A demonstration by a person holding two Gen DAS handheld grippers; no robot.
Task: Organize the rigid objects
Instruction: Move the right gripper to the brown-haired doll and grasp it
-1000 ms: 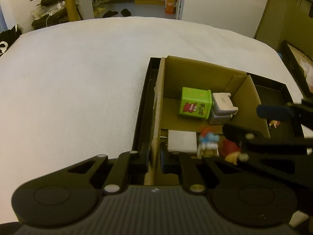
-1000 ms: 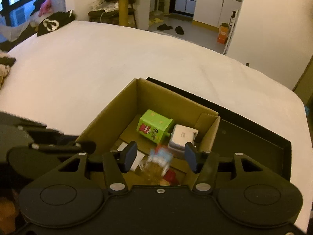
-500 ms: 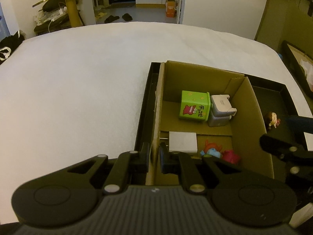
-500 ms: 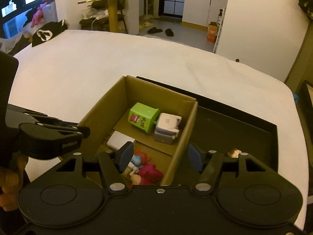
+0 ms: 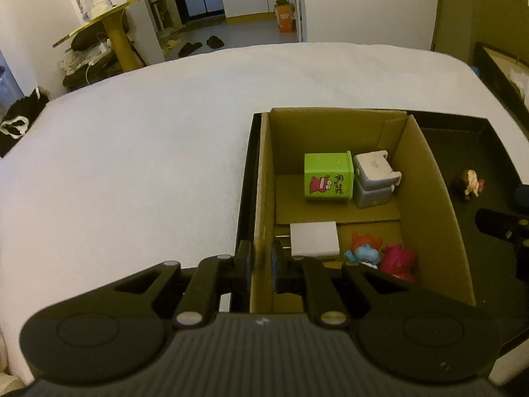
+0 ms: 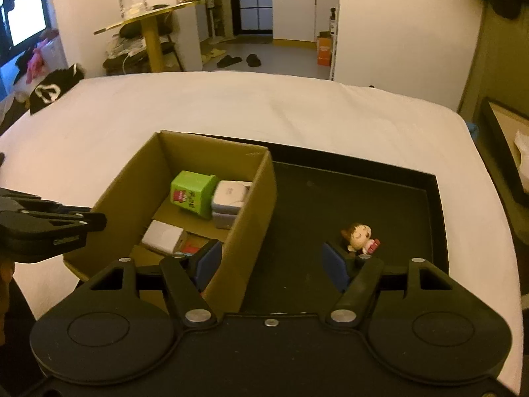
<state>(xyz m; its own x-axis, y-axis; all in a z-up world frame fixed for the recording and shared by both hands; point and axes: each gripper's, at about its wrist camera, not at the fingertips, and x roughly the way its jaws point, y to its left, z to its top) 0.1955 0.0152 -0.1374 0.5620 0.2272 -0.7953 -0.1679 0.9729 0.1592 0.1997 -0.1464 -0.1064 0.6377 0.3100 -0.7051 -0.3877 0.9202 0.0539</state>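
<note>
Inside the cardboard box [image 5: 426, 198], wall-pinched by the left tool [image 5: 260, 264], sit toys; right tool [image 6: 269, 264] gapes empty.

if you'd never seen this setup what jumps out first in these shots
The bright green box draws the eye first, standing at the far end of the cardboard box beside a grey and white block. Next, the little doll lies alone on the black tray, just past the open right gripper. The left gripper is clamped on the cardboard box's near left wall.
</note>
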